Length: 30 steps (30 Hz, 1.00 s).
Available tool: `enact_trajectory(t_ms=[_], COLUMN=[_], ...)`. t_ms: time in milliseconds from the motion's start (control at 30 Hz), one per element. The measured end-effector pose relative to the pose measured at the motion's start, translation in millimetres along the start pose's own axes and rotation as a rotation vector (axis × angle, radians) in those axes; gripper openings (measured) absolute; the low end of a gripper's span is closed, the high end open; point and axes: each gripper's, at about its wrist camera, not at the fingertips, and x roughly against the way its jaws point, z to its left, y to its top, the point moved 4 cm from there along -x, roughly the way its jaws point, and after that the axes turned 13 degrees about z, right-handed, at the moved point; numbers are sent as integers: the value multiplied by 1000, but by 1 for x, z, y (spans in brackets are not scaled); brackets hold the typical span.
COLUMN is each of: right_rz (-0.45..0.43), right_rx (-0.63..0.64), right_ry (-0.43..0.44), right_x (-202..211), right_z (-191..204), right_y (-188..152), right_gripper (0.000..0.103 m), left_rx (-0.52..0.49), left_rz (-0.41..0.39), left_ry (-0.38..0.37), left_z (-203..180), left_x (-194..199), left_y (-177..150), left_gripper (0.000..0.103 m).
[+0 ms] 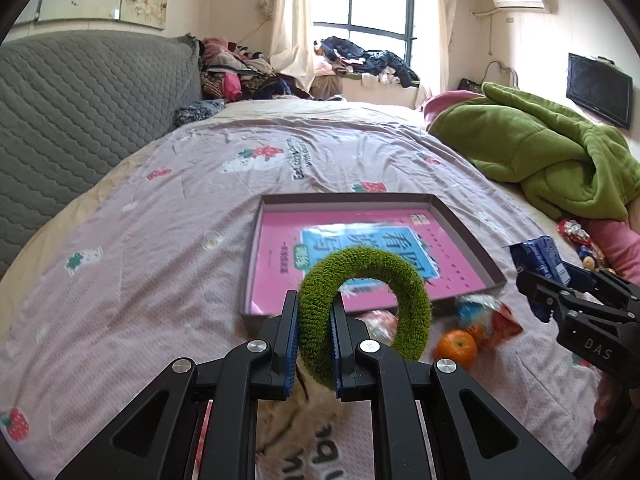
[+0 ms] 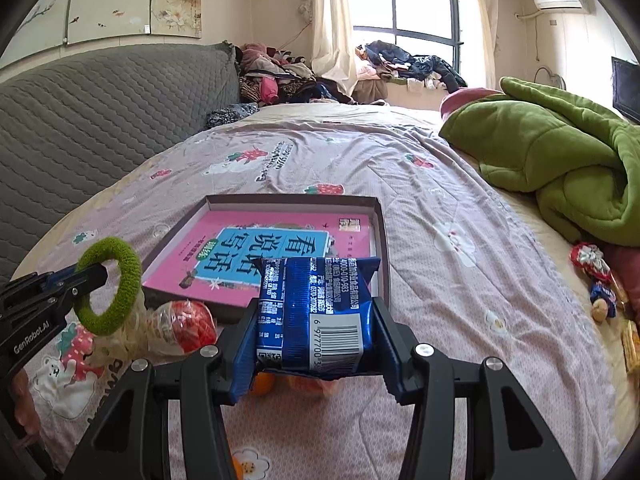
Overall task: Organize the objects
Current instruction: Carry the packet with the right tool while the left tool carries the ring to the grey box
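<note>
Ring (image 1: 362, 304), green and fuzzy, sits clamped at its lower left arc in the left gripper (image 1: 314, 344), lifted above the near edge of the box (image 1: 460, 220) that lies on the bed (image 1: 140, 240) with a pink book (image 1: 280, 256) in it. From the left wrist view the jaws stand almost together, squeezing the soft pile flat. The grip takes only one side, so the ring could swing or twist out if the hand jerks. Below it lie a red packet (image 1: 378, 320) and an orange (image 1: 456, 346), just outside the box; a low pass might knock them.

From the right wrist view, the right gripper (image 2: 316, 344) holds a blue packet (image 2: 316, 312) across its width, jaws part open and pressed on both sides. The packet is puffy and slick, so I judge it may slide forward, or crumple if squeezed harder. It hangs over the box's near right corner. Both grippers aim at the same box; if they go in together they could collide, or one load could land on the rim and tip out.
</note>
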Motion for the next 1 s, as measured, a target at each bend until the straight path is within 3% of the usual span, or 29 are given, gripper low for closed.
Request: enact_trajectory(t_ms=[300, 700, 867, 1000], right_rz=[-8, 4, 54, 93], right_rx=[19, 76, 42, 19], right_ry=[-11, 11, 76, 70], right_x=[-10, -46, -70, -89], right_z=[-4, -9, -19, -29], right_y=[26, 57, 57, 54], right_gripper=[52, 52, 52, 52], left_rx=[-8, -25, -40, -36], left_rz=[-1, 66, 81, 113], left_ry=[4, -14, -6, -32], left_z=[11, 26, 29, 30], left_x=[-15, -65, -84, -96], left_y=[29, 55, 59, 58], left_gripper=[14, 14, 14, 14])
